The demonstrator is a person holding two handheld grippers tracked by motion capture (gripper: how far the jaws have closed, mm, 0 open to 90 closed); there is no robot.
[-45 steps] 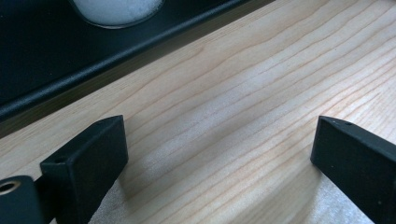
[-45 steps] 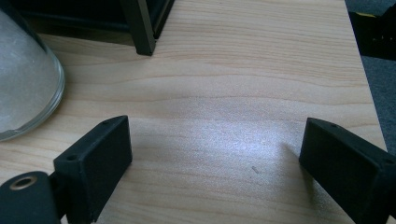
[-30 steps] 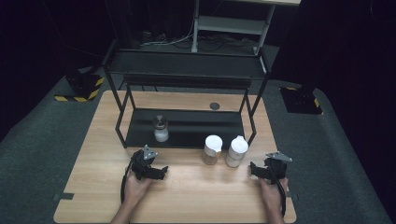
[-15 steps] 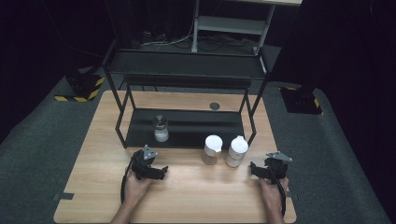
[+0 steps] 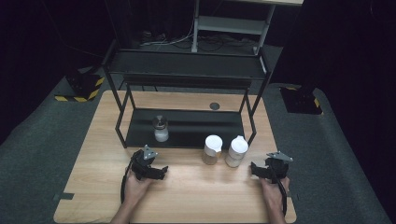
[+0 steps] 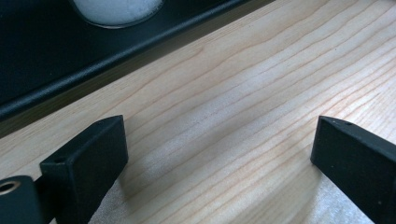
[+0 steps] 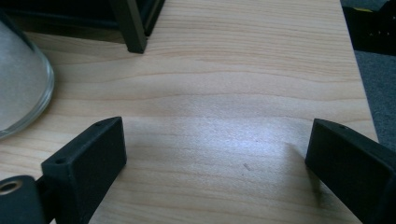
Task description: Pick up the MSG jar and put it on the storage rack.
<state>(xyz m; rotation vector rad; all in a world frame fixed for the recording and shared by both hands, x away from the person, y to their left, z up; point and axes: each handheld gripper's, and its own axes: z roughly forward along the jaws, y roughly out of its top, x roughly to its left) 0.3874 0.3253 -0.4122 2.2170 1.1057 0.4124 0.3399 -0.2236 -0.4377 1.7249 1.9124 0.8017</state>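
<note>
I have both grippers resting low on the table (image 5: 93, 186), near its front edge, and neither holds anything. The left gripper (image 5: 161, 172) has its jaws spread wide over bare wood, as the left gripper view confirms. The right gripper (image 5: 254, 170) has just been opening its jaws; they now stand wide with nothing between them.

The things nearest my hands are two white-lidded jars on the table just in front of the black rack (image 5: 187, 128), towards the right half of the front edge. The right jar (image 5: 237, 150) stands upright, up and to the left of the right gripper, near it but apart. In the right gripper view its glass wall (image 7: 21, 79) curves in at the left edge, beyond the left jaw, so the jaws are not aimed at it: they point past its right side, towards the rack's front right leg (image 7: 130, 28). The left jar (image 5: 212, 149) stands just beside the right jar, between the two grippers but nearer the right one.

A third small jar (image 5: 160, 129) sits on the rack's bottom shelf, straight ahead of the left gripper; its white base (image 6: 116, 7) shows beyond the shelf lip.

I judge the right hand better placed for the right jar: it would need to swing left so the upright jar sits between the jaws.
</note>
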